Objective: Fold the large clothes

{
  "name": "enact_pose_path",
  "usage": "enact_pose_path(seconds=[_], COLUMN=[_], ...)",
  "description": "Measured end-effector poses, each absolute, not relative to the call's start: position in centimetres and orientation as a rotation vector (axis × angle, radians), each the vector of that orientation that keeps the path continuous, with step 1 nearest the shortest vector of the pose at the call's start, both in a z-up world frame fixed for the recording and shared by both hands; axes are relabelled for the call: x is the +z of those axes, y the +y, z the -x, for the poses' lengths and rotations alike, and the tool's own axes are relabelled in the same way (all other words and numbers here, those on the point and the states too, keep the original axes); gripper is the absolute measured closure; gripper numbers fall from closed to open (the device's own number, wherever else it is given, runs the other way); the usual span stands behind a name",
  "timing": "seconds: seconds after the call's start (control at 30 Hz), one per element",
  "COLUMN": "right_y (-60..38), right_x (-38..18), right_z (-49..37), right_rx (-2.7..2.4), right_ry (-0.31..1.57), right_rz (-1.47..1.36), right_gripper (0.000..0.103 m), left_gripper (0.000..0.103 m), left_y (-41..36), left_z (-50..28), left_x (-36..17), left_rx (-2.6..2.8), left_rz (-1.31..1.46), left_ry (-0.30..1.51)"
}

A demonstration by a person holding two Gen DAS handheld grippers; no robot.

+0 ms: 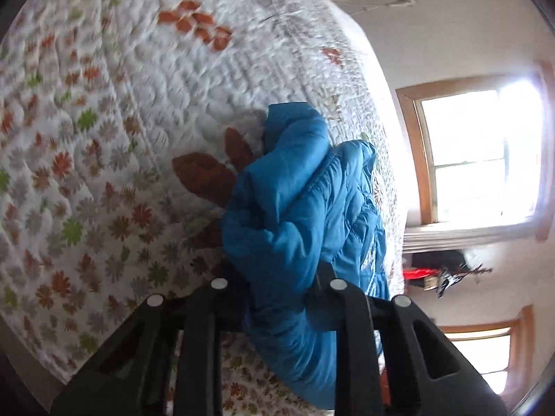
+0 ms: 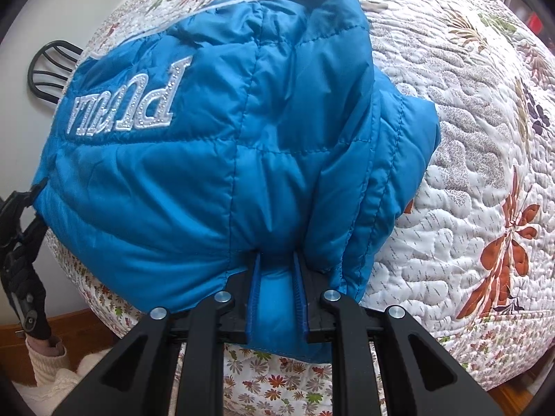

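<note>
A puffy blue quilted jacket [image 2: 225,138] with white lettering lies bunched on a floral quilted bedspread [image 2: 468,138]. My right gripper [image 2: 277,267] points steeply down and is shut on a fold of the jacket's near edge; blue fabric bulges between its pads. In the left wrist view the jacket [image 1: 305,201] hangs crumpled over the bedspread [image 1: 104,138], and my left gripper [image 1: 284,284] is shut on a thick bunch of it, which hides the fingertips. The left gripper [image 2: 20,228] also shows at the jacket's left corner in the right wrist view.
The bed's edge runs beside a white wall with two wood-framed windows [image 1: 478,152]. A black metal chair back [image 2: 52,69] stands past the bed's left side. Wooden floor [image 2: 69,326] and a person's cream knit sleeve [image 2: 45,350] show at lower left.
</note>
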State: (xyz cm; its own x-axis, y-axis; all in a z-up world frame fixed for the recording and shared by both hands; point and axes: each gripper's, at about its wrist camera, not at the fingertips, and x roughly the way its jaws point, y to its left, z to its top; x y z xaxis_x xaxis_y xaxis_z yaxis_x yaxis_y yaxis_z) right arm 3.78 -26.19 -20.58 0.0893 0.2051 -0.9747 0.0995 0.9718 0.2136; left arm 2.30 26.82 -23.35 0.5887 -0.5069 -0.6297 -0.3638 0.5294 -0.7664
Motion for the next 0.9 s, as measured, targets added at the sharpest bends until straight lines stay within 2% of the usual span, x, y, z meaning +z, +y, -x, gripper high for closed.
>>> enact_pose_path(seconds=[0.17,0.3,0.73,0.9], right_y=[-26.0,-26.0,-25.5,-26.4], right_x=[-20.6,-20.7,-22.2,-22.2], right_z=[-4.5,-4.9,-4.9,-4.1], right_rx=[0.076,0.070,0.068,0.105], right_ry=[1.501,1.509,1.483,1.449], right_rz=[-0.247,-0.235,-0.230,-0.291], right_gripper=[0.086,0.086,0.086,0.086], left_gripper=[0.082,0.082,0.079,0.081], left_y=[27.2,25.9,26.2,26.2], left_z=[-3.4,-3.9,-4.9,-5.6], left_x=[-26.8,-25.9,-27.8,-26.6], left_rx=[-0.100,-0.081,-0.146,-0.134], left_rz=[1.099,0.965,1.006,0.983], left_ry=[1.038,1.043,1.021,1.050])
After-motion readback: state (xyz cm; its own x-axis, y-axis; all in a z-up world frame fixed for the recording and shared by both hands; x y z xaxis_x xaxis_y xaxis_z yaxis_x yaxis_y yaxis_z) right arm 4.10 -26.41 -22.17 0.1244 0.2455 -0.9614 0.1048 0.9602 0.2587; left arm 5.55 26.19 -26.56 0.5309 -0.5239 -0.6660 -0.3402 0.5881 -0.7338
